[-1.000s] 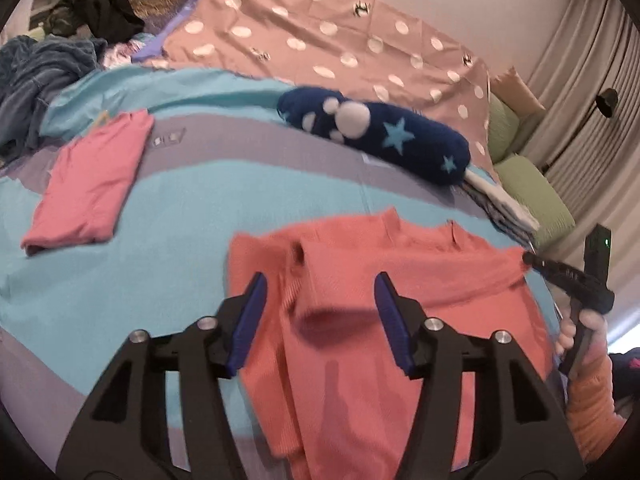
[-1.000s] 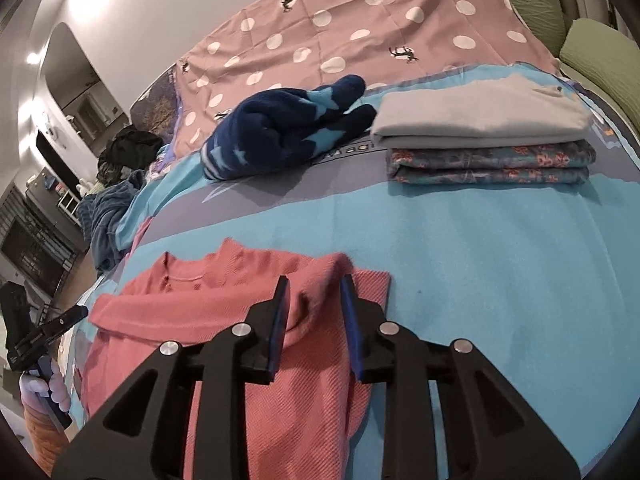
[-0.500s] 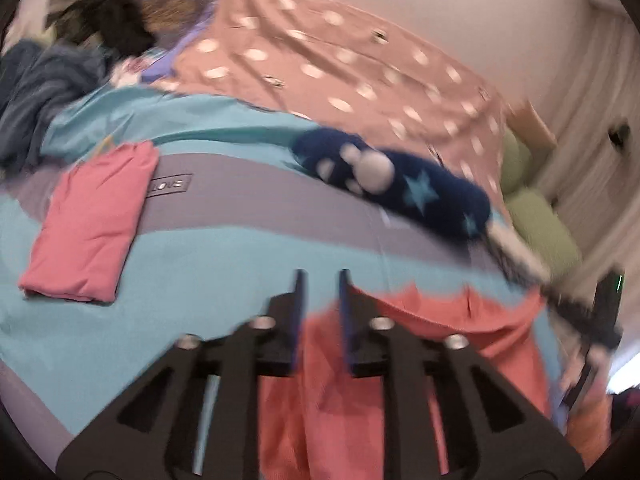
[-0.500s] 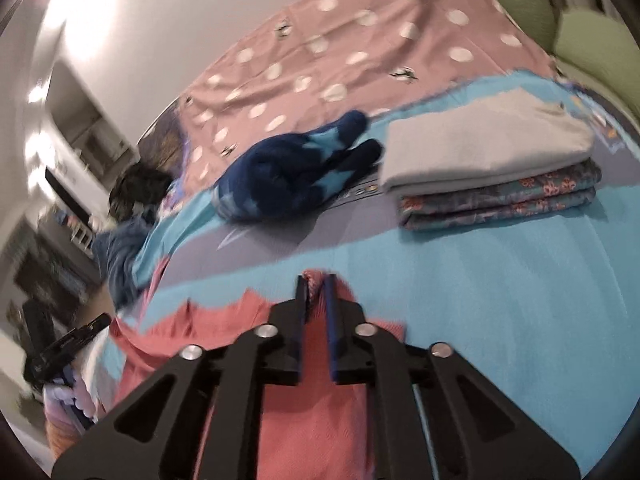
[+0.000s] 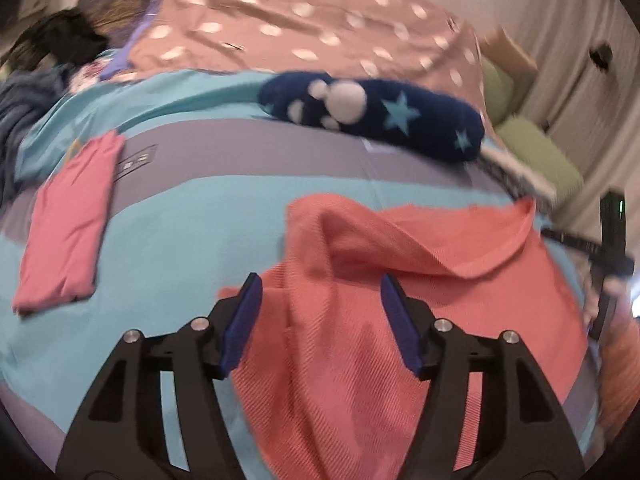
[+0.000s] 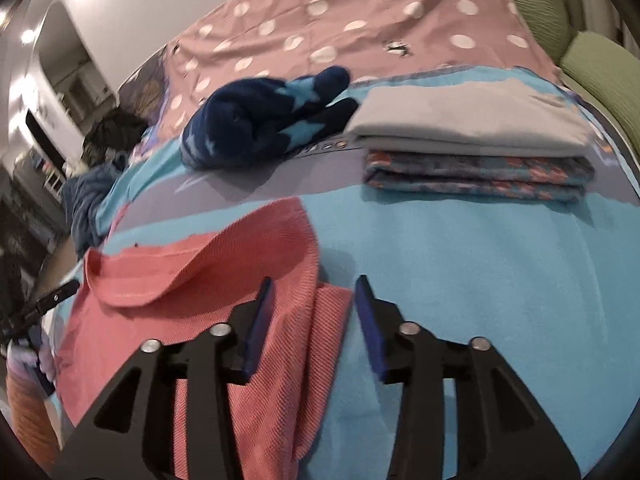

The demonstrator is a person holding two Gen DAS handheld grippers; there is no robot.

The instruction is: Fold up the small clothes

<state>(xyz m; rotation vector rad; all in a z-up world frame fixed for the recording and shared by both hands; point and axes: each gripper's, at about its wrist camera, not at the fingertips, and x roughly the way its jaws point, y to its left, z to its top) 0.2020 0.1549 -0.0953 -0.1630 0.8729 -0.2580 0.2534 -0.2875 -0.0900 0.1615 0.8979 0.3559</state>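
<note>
While both grippers hover released:
Left gripper: jaws spread over coral sweater, folded top at 12 o'clock.
Right gripper: jaws spread, straddling sweater's right edge.

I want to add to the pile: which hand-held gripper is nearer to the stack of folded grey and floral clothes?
Right hand-held gripper: stack of folded grey and floral clothes lies just ahead. Left hand-held gripper is farther across.

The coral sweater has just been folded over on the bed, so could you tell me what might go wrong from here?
1. The coral sweater fold is rumpled and loose, so it may slump open.
2. The open left gripper straddles the fabric and could snag it when moving.
3. The right gripper sits at the sweater's edge and could drag it.
</note>
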